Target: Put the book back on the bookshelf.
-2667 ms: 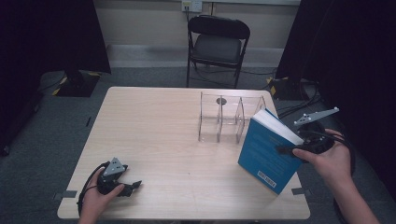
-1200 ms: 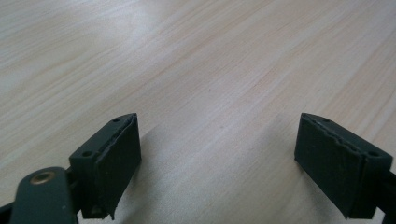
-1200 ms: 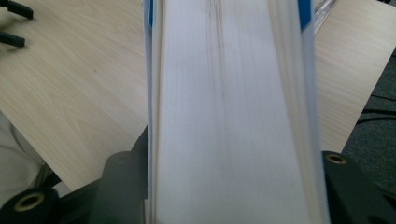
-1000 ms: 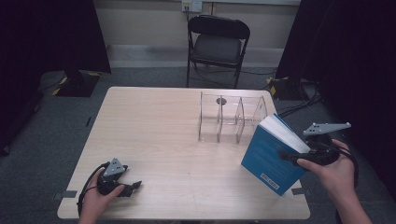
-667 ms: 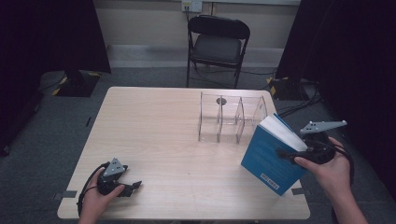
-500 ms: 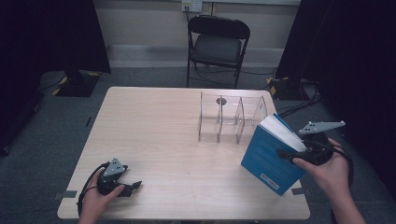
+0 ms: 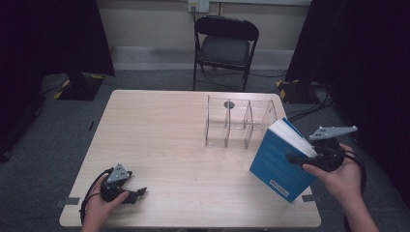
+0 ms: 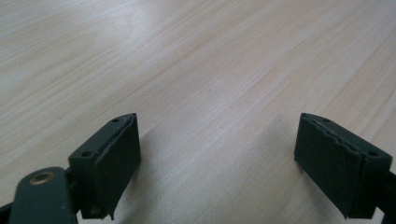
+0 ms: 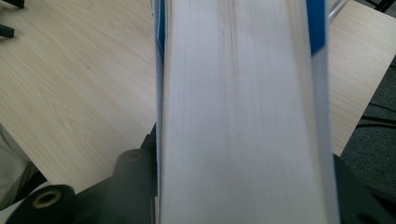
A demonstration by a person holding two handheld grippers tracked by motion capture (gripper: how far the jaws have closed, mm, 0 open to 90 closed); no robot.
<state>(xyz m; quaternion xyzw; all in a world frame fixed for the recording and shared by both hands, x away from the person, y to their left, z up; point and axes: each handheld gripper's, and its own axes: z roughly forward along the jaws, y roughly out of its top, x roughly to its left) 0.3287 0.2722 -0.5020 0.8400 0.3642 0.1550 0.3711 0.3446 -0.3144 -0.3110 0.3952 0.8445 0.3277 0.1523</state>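
Slightly raised since earlier, blue book (image 7: 280, 162) is being clamped by right gripper (image 7: 302, 157), its jaws just closing on the pages, near clear rack (image 7: 239, 121) (slotting not yet done). Left gripper (image 7: 138, 193) is being rested, jaws apart.

Dim, dark-edged room; soft overhead sheen on table (image 8: 196, 60); close page edges blurred.

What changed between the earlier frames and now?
The book tipped more upright and edged toward the rack early on, then barely moved. The right gripper has its jaws around the book; they have just been closing. The left gripper, open on the table, stayed put, as did the rack.
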